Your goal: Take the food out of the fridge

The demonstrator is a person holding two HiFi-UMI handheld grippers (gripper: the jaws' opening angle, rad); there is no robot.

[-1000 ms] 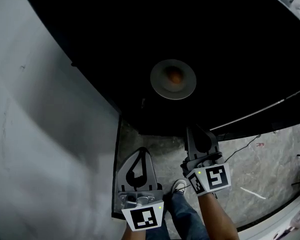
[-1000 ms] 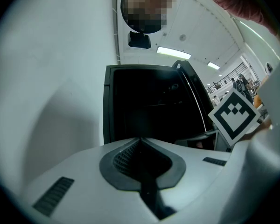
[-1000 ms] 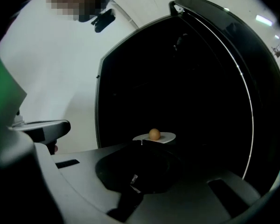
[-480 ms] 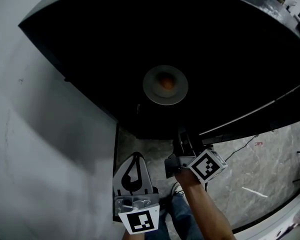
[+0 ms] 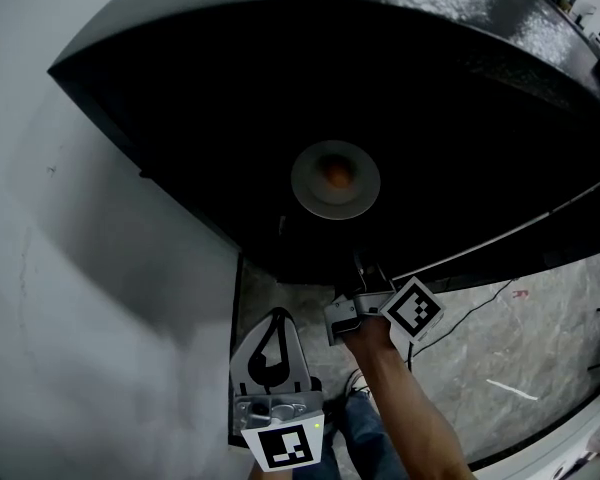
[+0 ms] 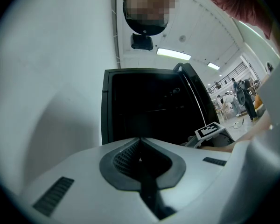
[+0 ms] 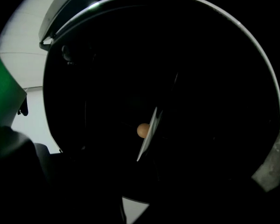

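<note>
Right gripper (image 5: 367,284) tongs lost in dark fridge (image 5: 460,118) interior; food (image 5: 335,172) on plate (image 5: 308,194) too small to identify

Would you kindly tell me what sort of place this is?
Probably a large workshop or lab hall: the open black fridge stands on a grey mottled stone floor under long ceiling light panels.

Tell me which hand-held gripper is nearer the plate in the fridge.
The right hand-held gripper: its tip is at the fridge's dark opening, just below the plate, while the left hand-held gripper hangs farther back.
</note>
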